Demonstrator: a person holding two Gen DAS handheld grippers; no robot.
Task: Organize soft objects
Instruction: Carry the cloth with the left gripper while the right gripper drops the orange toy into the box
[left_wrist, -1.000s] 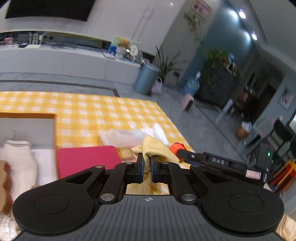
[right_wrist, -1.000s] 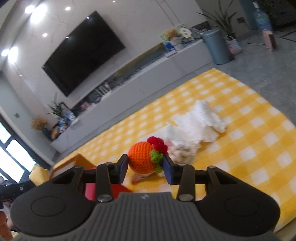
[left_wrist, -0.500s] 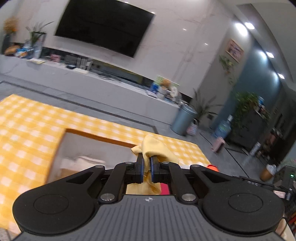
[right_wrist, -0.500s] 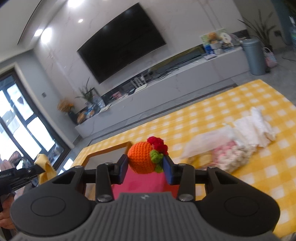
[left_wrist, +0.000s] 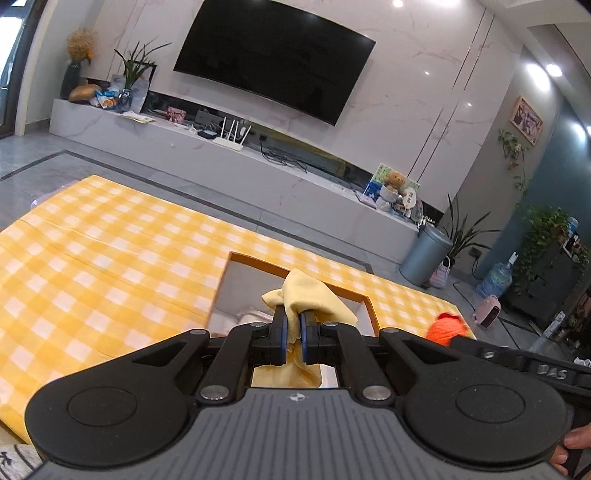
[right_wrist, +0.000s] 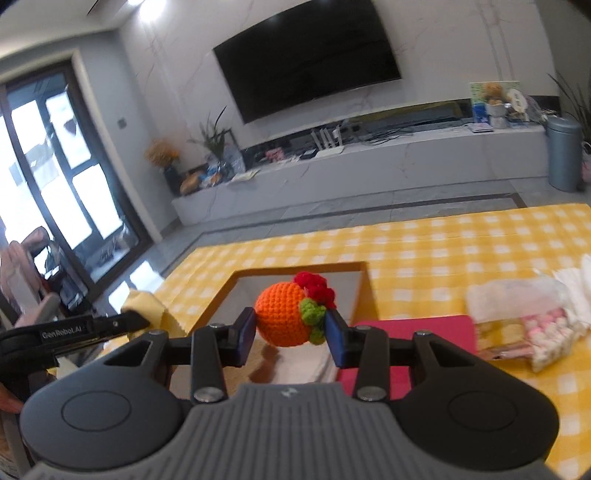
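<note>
Right hand-held gripper (right_wrist: 290, 332) clamps the crocheted orange (right_wrist: 286, 317) over the box (right_wrist: 354, 291).

The room is brightly and evenly lit by ceiling spotlights (left_wrist: 553, 69), mirrored as glare on the marble wall (left_wrist: 417, 96). Daylight is blown out through the glass door (right_wrist: 55, 173). Straight lines are bowed by fisheye distortion; slight blur softens the right wrist view.
</note>
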